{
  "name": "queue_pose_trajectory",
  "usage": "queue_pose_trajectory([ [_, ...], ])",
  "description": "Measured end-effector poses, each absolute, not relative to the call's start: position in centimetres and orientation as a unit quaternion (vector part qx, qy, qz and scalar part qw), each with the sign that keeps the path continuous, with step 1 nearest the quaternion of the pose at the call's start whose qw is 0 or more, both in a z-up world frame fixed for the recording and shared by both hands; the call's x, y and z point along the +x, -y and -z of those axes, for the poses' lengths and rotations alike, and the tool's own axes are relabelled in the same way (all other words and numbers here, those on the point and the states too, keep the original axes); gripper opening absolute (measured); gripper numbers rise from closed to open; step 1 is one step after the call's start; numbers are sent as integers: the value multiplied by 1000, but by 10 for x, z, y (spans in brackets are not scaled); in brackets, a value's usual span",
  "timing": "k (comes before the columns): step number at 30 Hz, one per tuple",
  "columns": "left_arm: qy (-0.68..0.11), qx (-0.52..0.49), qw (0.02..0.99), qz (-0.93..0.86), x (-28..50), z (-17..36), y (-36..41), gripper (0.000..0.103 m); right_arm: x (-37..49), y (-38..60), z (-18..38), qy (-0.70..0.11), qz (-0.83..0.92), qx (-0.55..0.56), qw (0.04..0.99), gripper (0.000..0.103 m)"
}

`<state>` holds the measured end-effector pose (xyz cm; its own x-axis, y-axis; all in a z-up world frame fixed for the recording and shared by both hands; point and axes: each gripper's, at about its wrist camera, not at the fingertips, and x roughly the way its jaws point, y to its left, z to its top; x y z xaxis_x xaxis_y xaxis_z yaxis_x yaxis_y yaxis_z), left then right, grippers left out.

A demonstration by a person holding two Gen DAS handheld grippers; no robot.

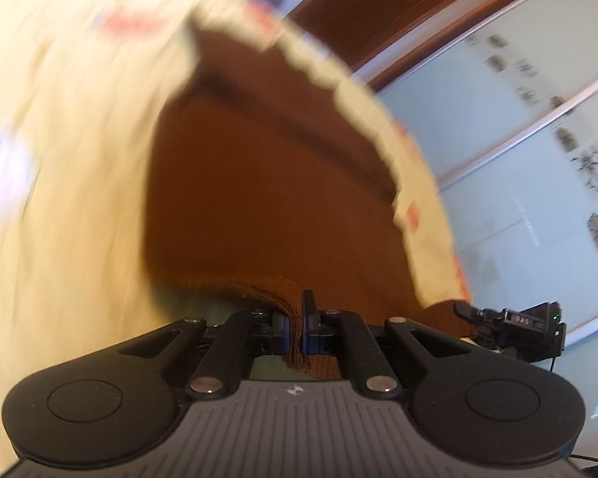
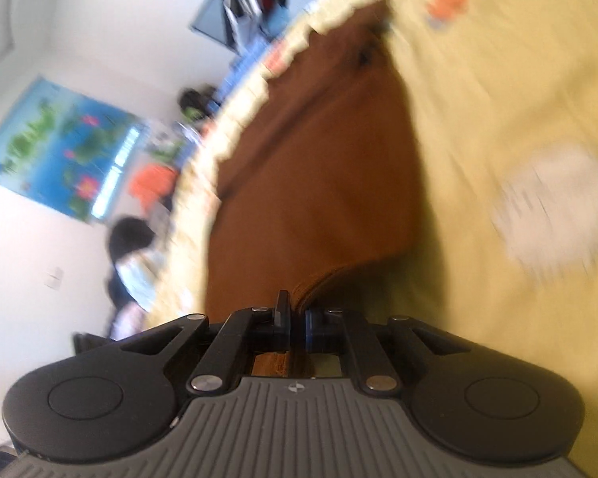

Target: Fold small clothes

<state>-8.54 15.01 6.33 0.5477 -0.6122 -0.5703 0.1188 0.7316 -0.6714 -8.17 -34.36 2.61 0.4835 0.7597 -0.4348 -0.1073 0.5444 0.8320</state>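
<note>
Left hand-held gripper (image 1: 297,320), lower centre, clamped on the ribbed edge of a brown garment (image 1: 259,183). Blurred yellow cloth (image 1: 59,159) fills frame left.

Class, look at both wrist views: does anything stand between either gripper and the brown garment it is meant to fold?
Nothing visible does. The left gripper is already shut on the ribbed edge of the brown garment, and the right gripper pinches another edge. The garment stretches from both over the yellow cloth; motion blur hides finer detail.

White wall (image 2: 28,239), blue poster (image 2: 59,147), frosted sliding panels (image 1: 498,127), wooden frame (image 1: 378,0)
</note>
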Motion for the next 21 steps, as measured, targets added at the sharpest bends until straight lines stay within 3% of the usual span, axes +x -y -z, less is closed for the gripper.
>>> queue_pose_trajectory([
  [8,-339,-290,869,212,75,-106,-148,5,65,360,-40,-346,-272,445,780,13],
  [17,-320,-276,897,133,246,-93,-135,5,247,355,-8,-352,-223,483,770,14],
  [19,-329,-283,895,108,271,-79,-138,10,276,351,3,-353,-200,497,767,28],
  [20,-346,-299,884,95,281,-72,-140,13,286,349,9,-357,-181,507,763,45],
  [21,-358,-323,872,81,284,-65,-148,15,291,349,15,-355,-162,517,762,86],
])
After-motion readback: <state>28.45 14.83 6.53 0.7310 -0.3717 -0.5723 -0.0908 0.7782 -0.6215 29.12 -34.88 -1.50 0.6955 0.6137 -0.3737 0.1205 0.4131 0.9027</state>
